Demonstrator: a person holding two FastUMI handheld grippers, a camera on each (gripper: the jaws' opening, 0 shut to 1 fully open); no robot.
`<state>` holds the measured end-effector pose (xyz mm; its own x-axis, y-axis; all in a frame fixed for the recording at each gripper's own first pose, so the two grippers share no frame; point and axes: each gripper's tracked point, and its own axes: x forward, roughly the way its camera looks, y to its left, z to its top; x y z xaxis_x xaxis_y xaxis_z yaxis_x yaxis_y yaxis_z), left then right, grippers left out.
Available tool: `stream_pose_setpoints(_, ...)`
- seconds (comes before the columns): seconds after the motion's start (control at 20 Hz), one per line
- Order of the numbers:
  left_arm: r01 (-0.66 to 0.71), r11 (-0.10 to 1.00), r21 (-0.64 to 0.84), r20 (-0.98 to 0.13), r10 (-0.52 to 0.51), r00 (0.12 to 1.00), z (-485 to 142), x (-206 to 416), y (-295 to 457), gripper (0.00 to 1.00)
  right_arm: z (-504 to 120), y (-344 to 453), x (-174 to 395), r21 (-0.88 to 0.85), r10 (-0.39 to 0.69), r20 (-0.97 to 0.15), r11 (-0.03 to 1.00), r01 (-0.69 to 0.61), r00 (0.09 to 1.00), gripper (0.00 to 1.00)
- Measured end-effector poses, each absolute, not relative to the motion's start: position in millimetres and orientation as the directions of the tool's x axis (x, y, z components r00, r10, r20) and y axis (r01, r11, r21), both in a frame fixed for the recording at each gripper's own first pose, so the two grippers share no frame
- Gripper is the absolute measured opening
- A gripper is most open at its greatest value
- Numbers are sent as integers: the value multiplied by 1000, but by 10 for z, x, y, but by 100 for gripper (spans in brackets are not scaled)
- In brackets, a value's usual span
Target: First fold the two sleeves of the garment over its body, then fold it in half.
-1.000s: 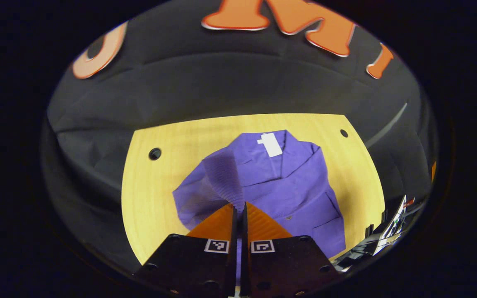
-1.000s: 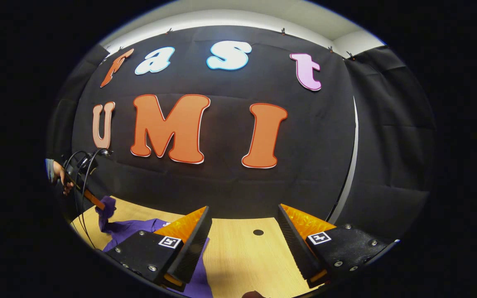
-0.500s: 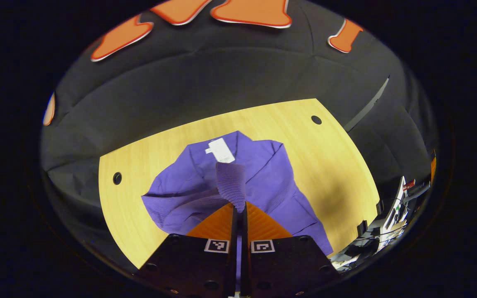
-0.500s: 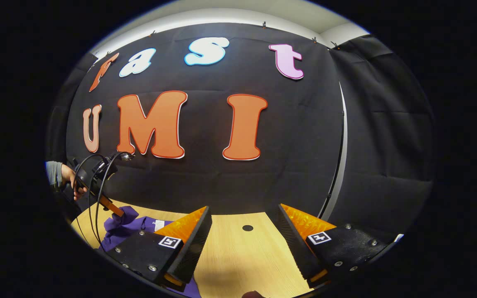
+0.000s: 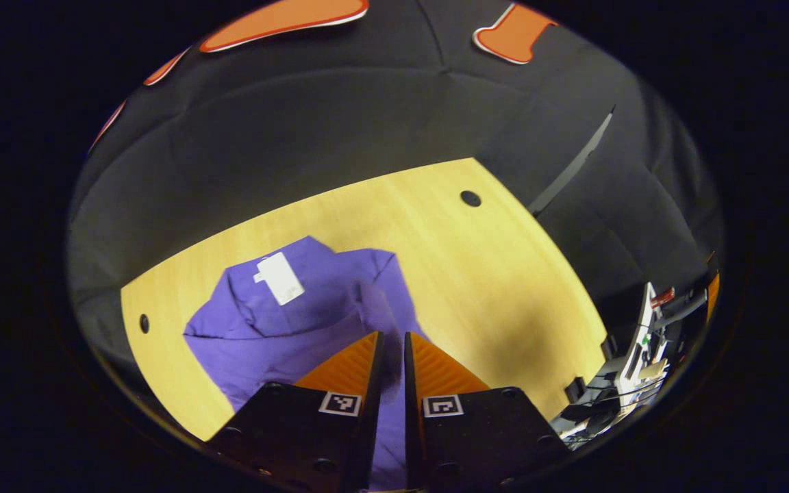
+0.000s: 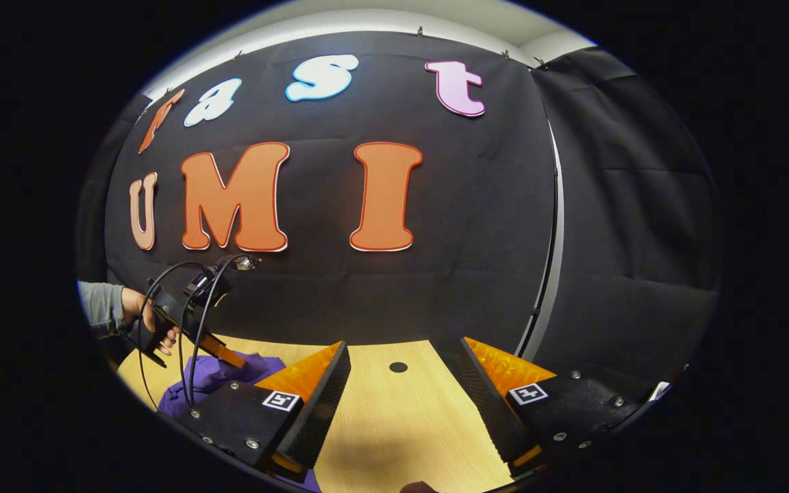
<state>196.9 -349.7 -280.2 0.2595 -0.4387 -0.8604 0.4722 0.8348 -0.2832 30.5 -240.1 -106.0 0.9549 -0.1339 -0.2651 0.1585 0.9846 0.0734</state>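
Left gripper view: the left gripper (image 5: 392, 352) is seen nearly closed, with a purple sleeve (image 5: 379, 311) pinched between its fingers over the garment (image 5: 285, 322). The garment is spread near the left edge of the table (image 5: 504, 287). Much bare wood is seen to the right. The right gripper (image 6: 401, 390) is held wide open, with nothing in it.

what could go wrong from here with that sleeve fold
The left gripper has its fingers nearly closed on the purple sleeve cuff over the garment; a thin pinch may slip, dropping the sleeve crooked. The right gripper hangs open above the table, holding nothing down, so the body may drag along.
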Motion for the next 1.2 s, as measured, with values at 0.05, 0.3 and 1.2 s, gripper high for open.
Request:
stream_pose_setpoints(0.05, 485, 825, -289, -842, -460, 281, -2721, 1971, -3541, 21, -1064, -2404, 309, 74, -132, -268, 985, 157, 954, 95)
stream_pose_setpoints(0.3, 541, 800, -259, -749, -520, 410, -2192, 2005, -3479, 60, -1021, -2303, 383, 76, -106, -257, 989, 129, 961, 95)
stream_pose_setpoints(1.2, 39, 997, -69, -198, -52, 979, -327, 1234, -853, 96, -424, -1020, 662, 75, 81, -87, 994, -75, 993, 95)
